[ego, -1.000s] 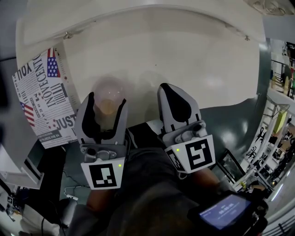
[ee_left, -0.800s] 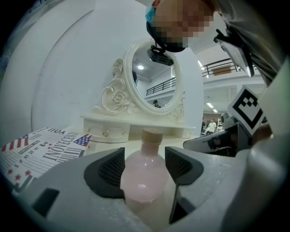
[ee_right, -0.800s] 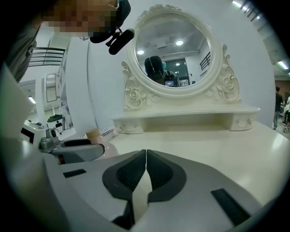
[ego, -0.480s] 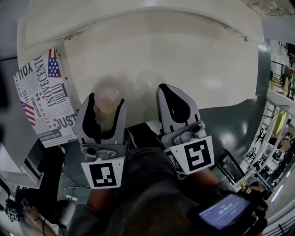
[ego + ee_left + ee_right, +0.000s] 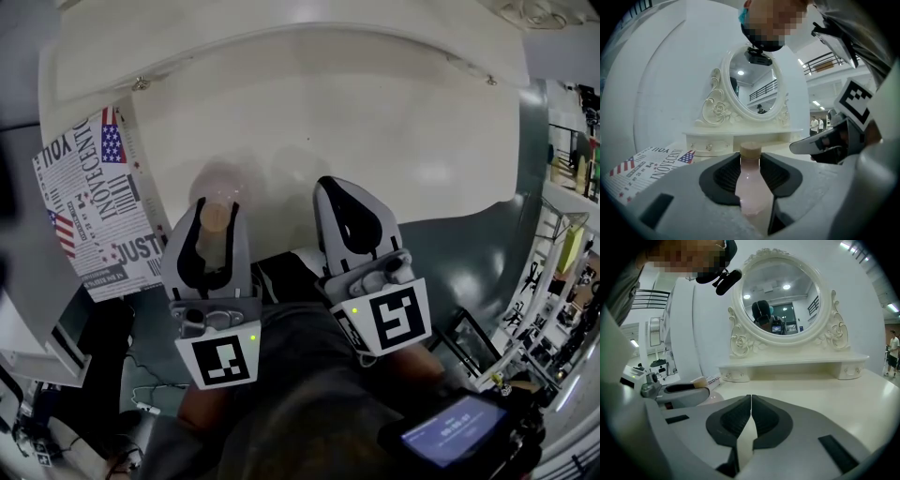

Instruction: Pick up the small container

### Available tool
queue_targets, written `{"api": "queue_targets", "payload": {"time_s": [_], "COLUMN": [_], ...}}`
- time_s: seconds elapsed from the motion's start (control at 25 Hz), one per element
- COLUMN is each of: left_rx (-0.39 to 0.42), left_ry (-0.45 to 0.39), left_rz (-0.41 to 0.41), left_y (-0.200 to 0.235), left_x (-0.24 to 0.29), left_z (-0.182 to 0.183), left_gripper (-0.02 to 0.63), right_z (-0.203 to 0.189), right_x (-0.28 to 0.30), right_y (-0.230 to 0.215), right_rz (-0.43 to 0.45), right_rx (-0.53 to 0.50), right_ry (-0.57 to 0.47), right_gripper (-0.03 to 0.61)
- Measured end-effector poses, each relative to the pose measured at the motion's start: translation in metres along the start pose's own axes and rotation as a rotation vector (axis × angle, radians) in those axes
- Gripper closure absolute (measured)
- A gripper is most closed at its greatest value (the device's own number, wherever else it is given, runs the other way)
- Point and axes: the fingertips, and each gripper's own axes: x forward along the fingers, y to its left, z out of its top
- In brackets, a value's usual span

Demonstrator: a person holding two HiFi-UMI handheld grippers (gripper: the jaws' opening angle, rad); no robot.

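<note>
The small container (image 5: 215, 234) is a pale pink bottle with a cork-coloured cap, standing upright on the white dressing table (image 5: 394, 122) near its front edge. My left gripper (image 5: 217, 206) is around it, jaws closing, with both pads against the sides of the small container (image 5: 750, 180). In the left gripper view the cap rises just above my left gripper (image 5: 750, 157). My right gripper (image 5: 343, 185) hovers to the right of it, shut and holding nothing. In the right gripper view my right gripper (image 5: 751, 397) has its pads together, and the cap (image 5: 699, 381) shows at the left.
A box printed with newspaper text and a flag (image 5: 94, 202) lies at the table's left edge. An ornate oval mirror (image 5: 780, 301) on a low shelf with small drawers (image 5: 792, 367) stands at the back. A dark device with a lit screen (image 5: 459, 436) is at the lower right.
The left jaws have narrowed from wide apart to tight against the pink container. Both grippers have shifted only slightly.
</note>
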Motion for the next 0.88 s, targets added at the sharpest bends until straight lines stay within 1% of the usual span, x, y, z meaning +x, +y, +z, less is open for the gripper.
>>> {"api": "queue_targets", "payload": {"time_s": [0.4, 0.56, 0.68, 0.88], "left_rx": [0.013, -0.003, 0.0, 0.016], "left_ry": [-0.011, -0.01, -0.016, -0.041], "left_rz": [-0.009, -0.002, 0.002, -0.013], "left_y": [-0.001, 0.002, 0.0, -0.006], "left_x": [0.0, 0.001, 0.0, -0.004], "left_z": [0.001, 0.003, 0.011, 0.038], "left_gripper": [0.48, 0.482, 0.482, 0.482], "right_z": [0.001, 0.006, 0.014, 0.032], "right_x": [-0.002, -0.005, -0.009, -0.019], "right_y": [0.001, 0.002, 0.002, 0.003], "right_rz": [0.001, 0.003, 0.0, -0.007], "right_rx": [-0.002, -0.01, -0.018, -0.033], "right_ry": [-0.003, -0.015, -0.031, -0.069], "right_gripper": [0.565, 0.565, 0.565, 0.565]}}
